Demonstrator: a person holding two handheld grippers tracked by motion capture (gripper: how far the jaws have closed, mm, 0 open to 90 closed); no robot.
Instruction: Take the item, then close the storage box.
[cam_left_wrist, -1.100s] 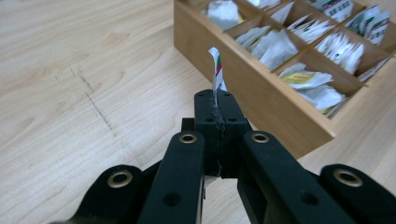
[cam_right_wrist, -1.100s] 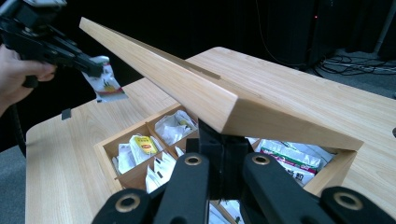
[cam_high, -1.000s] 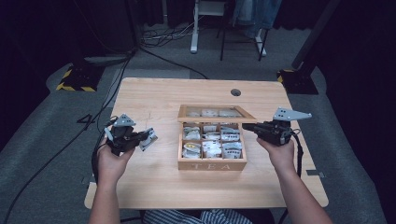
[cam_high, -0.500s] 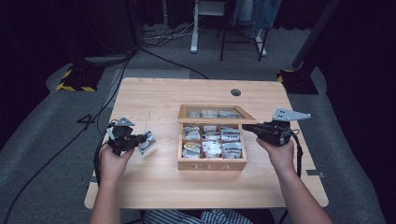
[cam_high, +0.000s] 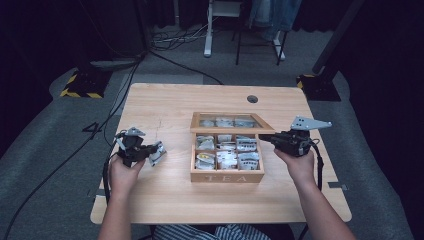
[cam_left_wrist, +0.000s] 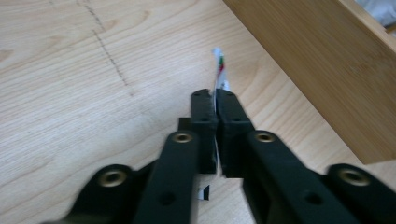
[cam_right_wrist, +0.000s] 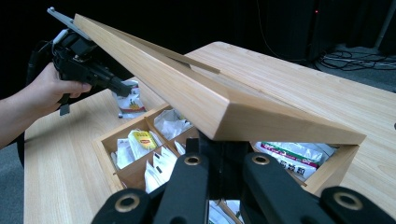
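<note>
Left hand-held gripper (cam_high: 150, 152) in the high view sits low over the worktop (cam_high: 165, 107), left of the tea box (cam_high: 227, 172), forearm coming in from the bottom edge. It's pointing right, toward the box, with a tea bag sachet (cam_high: 157, 152) pinched at its tip; its jaws have just eased open a touch, but the sachet is clamped between them. Right hand-held gripper (cam_high: 267, 138) is at the box's right side, aimed left, clenched on the corner of the raised lid (cam_high: 231, 122). The lid is tilted up, hinged at the far side, and the box's "TEA" front faces the person. Cables (cam_high: 125, 75) run across the grey floor beyond.

Left gripper view: sachet (cam_left_wrist: 218, 70) stands on edge between the black pads, long axis running straight out from the tip, a bit of red and green print showing. Box wall (cam_left_wrist: 308, 79) cuts diagonally across the upper right, near the sachet but not touching it.

Right gripper view: wooden lid (cam_right_wrist: 196, 88) slopes up to the left above the jaws, closed on its edge. Underneath, compartments hold sachets, one yellow (cam_right_wrist: 142, 140). The left gripper (cam_right_wrist: 123, 89) is beyond the box with its sachet (cam_right_wrist: 128, 102) hanging at the tip.
</note>
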